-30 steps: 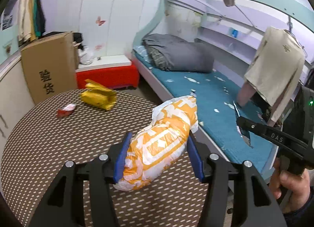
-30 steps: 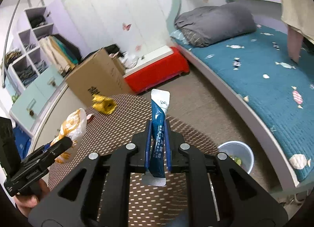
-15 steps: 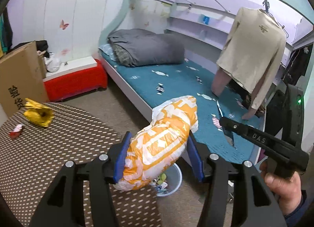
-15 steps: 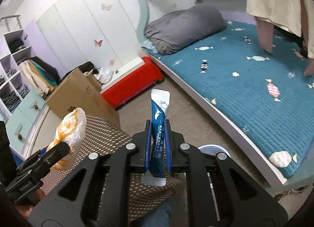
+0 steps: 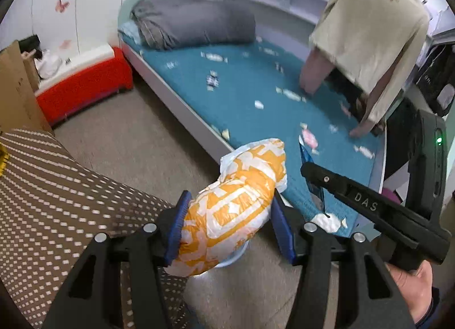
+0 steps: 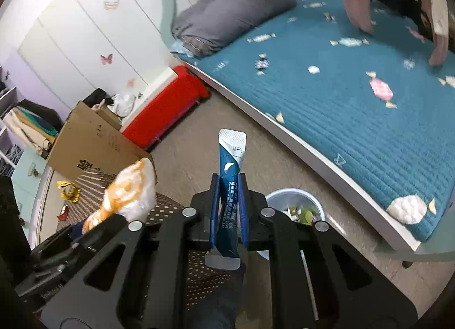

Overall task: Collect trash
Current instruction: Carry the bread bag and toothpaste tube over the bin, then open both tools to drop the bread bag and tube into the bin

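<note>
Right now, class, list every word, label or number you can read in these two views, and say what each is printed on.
"DAS": raised letters on the right gripper.
Blue sachet: white print down its length, too small to read.
Cardboard box: black characters, partly hidden behind the orange bag, unreadable.
Orange bag: white pattern, no legible words.

Both wrist views angled downward, close, sharing bed (image 5: 256, 93) and bin (image 6: 293, 201)
</note>
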Tool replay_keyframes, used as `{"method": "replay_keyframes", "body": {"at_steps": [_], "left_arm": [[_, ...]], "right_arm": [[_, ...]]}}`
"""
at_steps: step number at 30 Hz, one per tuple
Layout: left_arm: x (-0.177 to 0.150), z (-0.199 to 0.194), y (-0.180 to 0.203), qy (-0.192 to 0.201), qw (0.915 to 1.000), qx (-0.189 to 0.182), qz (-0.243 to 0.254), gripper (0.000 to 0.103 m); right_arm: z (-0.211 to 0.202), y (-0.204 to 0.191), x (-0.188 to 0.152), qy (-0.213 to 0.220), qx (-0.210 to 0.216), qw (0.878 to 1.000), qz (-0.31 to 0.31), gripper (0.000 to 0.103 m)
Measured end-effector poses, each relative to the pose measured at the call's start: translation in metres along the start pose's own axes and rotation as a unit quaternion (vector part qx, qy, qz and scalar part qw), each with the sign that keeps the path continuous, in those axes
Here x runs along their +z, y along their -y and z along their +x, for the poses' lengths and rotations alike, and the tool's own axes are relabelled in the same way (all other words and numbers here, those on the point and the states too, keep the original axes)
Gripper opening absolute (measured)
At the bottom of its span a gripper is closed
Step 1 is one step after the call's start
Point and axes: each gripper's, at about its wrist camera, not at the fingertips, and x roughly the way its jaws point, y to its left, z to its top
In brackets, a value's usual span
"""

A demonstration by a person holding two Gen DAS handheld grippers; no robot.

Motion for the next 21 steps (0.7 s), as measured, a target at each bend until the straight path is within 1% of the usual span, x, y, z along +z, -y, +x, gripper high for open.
{"method": "replay_keyframes", "body": {"at_steps": [4, 9, 12, 13, 15, 16, 17, 18, 19, 20, 21], "left_arm": [[-0.003, 0.031, 0.0, -0.035, 0.9994, -0.005, -0.004, 0.054], [-0.002, 0.059, 0.002, -0.063, 0.998, -0.004, -0.006, 0.054], [-0.001, 0.077, 0.004, -0.089, 0.996, -0.008, 0.002, 0.058], [-0.002, 0.084, 0.005, -0.104, 0.9945, -0.008, 0.011, 0.062], [-0.004, 0.09, 0.004, -0.11, 0.9938, 0.004, 0.011, 0.074], [-0.004, 0.093, 0.002, -0.113, 0.9935, 0.014, 0.006, 0.086], [-0.005, 0.096, 0.001, -0.116, 0.9931, 0.022, 0.001, 0.088], [-0.005, 0.098, 0.0, -0.117, 0.9927, 0.026, -0.002, 0.088], [-0.005, 0.101, 0.001, -0.119, 0.9924, 0.03, -0.001, 0.09], [-0.005, 0.102, 0.001, -0.121, 0.992, 0.035, 0.002, 0.091], [-0.006, 0.103, 0.001, -0.122, 0.9918, 0.039, 0.005, 0.091]], "right_arm": [[0.021, 0.013, -0.002, -0.018, -0.004, 1.0, 0.012, 0.013], [0.044, 0.026, -0.004, -0.034, -0.001, 0.999, 0.03, 0.013], [0.055, 0.036, -0.005, -0.042, 0.001, 0.998, 0.049, 0.014], [0.058, 0.04, -0.006, -0.044, 0.001, 0.997, 0.057, 0.015], [0.068, 0.048, -0.009, -0.057, 0.004, 0.996, 0.071, 0.015], [0.071, 0.05, -0.009, -0.061, 0.002, 0.995, 0.074, 0.017], [0.074, 0.053, -0.012, -0.065, 0.0, 0.995, 0.079, 0.021], [0.077, 0.056, -0.014, -0.068, -0.001, 0.994, 0.084, 0.035], [0.079, 0.058, -0.015, -0.069, -0.001, 0.994, 0.088, 0.058], [0.08, 0.06, -0.017, -0.068, -0.001, 0.993, 0.091, 0.062], [0.08, 0.061, -0.018, -0.07, -0.001, 0.993, 0.094, 0.062]]}}
